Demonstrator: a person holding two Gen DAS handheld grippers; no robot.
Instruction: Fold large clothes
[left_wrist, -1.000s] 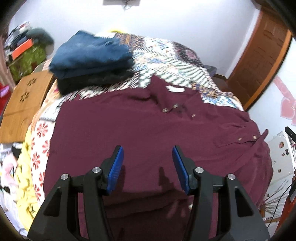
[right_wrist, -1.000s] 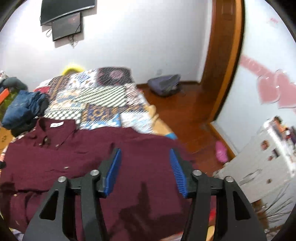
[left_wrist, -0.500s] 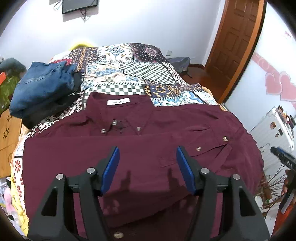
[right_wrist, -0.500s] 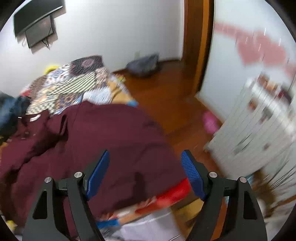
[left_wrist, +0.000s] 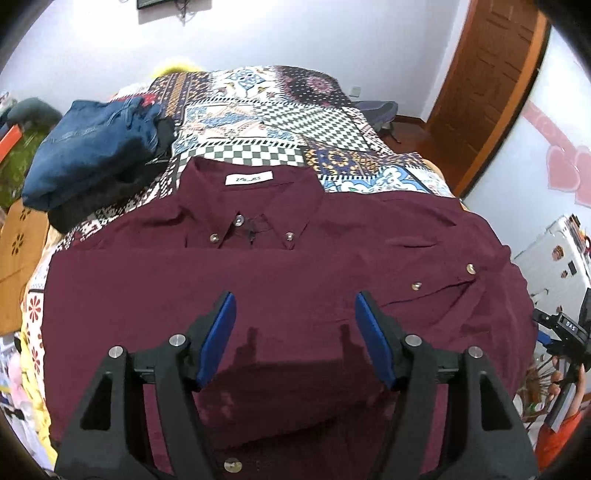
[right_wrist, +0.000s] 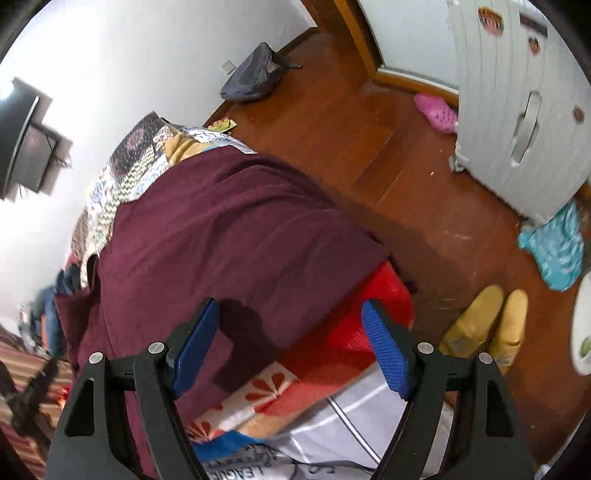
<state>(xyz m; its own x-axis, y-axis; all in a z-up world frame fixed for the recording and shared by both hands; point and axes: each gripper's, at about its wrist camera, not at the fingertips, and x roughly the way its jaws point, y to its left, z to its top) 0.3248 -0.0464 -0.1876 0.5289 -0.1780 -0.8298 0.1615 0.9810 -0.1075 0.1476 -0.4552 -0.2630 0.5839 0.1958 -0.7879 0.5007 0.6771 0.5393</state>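
A large maroon button-up shirt (left_wrist: 295, 280) lies spread on the patterned bed, collar and white label at the far side, cuff buttons at the right. My left gripper (left_wrist: 295, 314) is open and empty, hovering above the shirt's middle. In the right wrist view the shirt's right side (right_wrist: 221, 236) drapes over the bed's edge. My right gripper (right_wrist: 290, 325) is open and empty above that hanging edge and the red blanket (right_wrist: 351, 332).
Folded blue jeans on dark clothes (left_wrist: 88, 155) lie on the bed's far left. A patchwork quilt (left_wrist: 280, 122) covers the bed. On the wooden floor are a grey bag (right_wrist: 255, 77), pink slipper (right_wrist: 436, 110), yellow shoes (right_wrist: 487, 325) and a white suitcase (right_wrist: 517, 96).
The left gripper turned to face the shirt squarely and drew nearer. The right gripper swung right and down, now over the bed's edge and the floor. Both stayed open.
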